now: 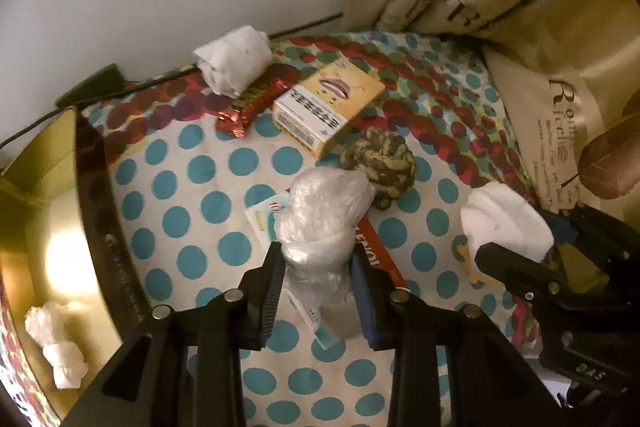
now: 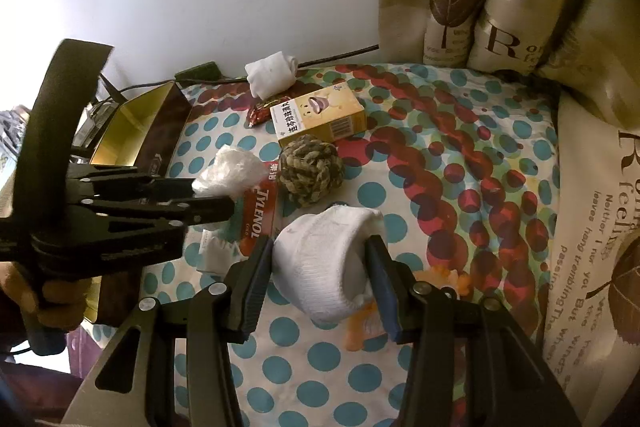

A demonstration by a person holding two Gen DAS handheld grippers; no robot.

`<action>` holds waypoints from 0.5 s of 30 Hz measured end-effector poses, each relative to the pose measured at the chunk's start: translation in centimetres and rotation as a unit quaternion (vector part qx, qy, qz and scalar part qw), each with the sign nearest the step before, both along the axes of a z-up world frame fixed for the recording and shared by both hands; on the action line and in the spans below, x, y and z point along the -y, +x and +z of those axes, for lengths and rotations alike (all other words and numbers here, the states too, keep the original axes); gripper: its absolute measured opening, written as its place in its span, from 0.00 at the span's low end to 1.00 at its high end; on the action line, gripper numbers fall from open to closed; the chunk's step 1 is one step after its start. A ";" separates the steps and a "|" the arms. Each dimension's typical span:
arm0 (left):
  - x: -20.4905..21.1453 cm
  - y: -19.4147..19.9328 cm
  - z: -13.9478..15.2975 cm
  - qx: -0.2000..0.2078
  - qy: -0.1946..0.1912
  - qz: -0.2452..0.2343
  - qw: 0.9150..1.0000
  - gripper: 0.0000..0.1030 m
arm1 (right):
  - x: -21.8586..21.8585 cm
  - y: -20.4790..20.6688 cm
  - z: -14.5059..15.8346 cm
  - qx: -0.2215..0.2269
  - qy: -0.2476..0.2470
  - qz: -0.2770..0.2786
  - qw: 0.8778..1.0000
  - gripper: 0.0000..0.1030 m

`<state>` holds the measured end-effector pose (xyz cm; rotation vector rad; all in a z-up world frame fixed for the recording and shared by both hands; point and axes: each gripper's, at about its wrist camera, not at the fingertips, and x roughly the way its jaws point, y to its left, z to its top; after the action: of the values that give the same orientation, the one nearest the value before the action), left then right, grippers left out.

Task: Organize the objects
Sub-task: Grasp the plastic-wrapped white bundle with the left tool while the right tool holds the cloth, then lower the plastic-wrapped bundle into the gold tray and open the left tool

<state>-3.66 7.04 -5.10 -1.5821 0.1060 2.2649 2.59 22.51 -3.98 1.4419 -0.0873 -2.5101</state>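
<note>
Crumpled clear plastic bag (image 1: 320,219) sits between the pads of the left gripper (image 1: 318,291), which pinch its lower end over the polka-dot bedsheet (image 1: 192,187); it lies partly across a red Tylenol box (image 2: 260,223). The right gripper (image 2: 320,267) is clamped on a rolled white sock (image 2: 328,259), its jaws held fairly wide by the roll's bulk. Both loads look feather-light and soft — the plastic will likely squash and slide, so a bite low on the densest bunching seems safest, while the sock's knit should grip well when squeezed across its middle. Further back lie a woven rope ball (image 1: 380,167), a yellow medicine carton (image 1: 326,107), a red foil snack bar (image 1: 256,103) and another rolled white sock (image 1: 232,61) near the wall. A gold-lined open box (image 1: 60,227) stands to the left, already holding a white wad (image 1: 56,339) — probably the destination, judging by the task.
</note>
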 end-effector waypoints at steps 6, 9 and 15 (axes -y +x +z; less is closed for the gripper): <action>2.2 1.2 1.8 -0.013 0.013 0.032 0.999 0.32 | 0.0 0.2 0.1 -0.002 0.000 -0.002 1.000 0.43; 3.8 1.8 2.5 -0.016 0.017 0.052 0.998 0.32 | 0.0 0.2 0.1 0.000 -0.001 0.001 1.000 0.43; 7.9 2.7 3.1 -0.020 0.012 0.104 0.994 0.32 | 0.7 0.2 0.2 -0.003 -0.002 0.010 1.000 0.43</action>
<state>-0.96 -0.90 -1.98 -1.6003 -0.0780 2.4454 2.83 21.79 -3.76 1.4272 -0.0754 -2.4957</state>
